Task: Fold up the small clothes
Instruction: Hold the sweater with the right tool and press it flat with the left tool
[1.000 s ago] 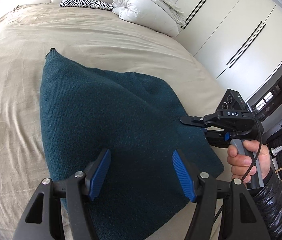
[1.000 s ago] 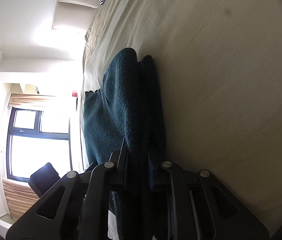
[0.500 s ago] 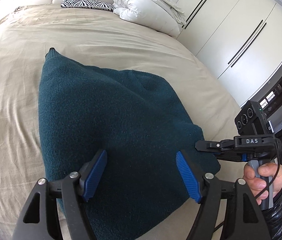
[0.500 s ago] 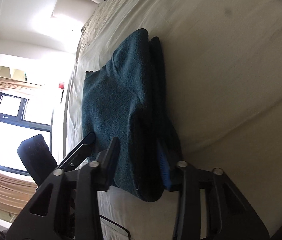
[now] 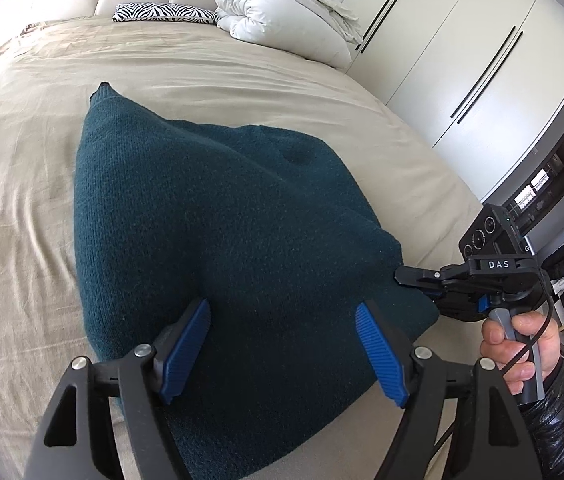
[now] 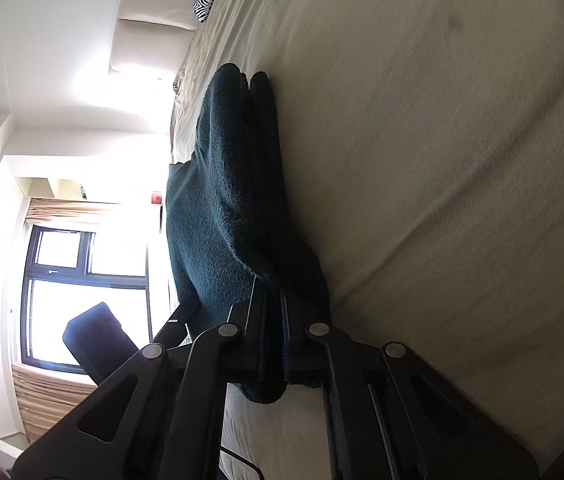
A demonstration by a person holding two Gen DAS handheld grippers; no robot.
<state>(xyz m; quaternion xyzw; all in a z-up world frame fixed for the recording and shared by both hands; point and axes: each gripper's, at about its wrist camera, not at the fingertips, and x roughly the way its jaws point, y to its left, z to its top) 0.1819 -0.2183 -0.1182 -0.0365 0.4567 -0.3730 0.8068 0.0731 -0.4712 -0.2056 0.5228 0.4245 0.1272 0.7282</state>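
Sweater (image 5: 218, 240): dark teal knit cloth, fuzzy matt nap. Bed sheet (image 5: 22, 184): beige woven cloth, matt, creasing lightly. Left tool (image 5: 282, 348): matt black plastic w/ ribbed blue pads (image 5: 379, 354), bright metal pivot pins. Right tool (image 6: 274, 304): matt black plastic. Wardrobe doors (image 5: 461, 40): smooth cream finish, reflecting softly.

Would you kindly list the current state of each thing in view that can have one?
Sweater: folded, lying on the bed.
Left gripper: open above the sweater.
Right gripper: shut on the sweater's edge.
Duvet: bundled up near the headboard.
Wardrobe doors: closed.
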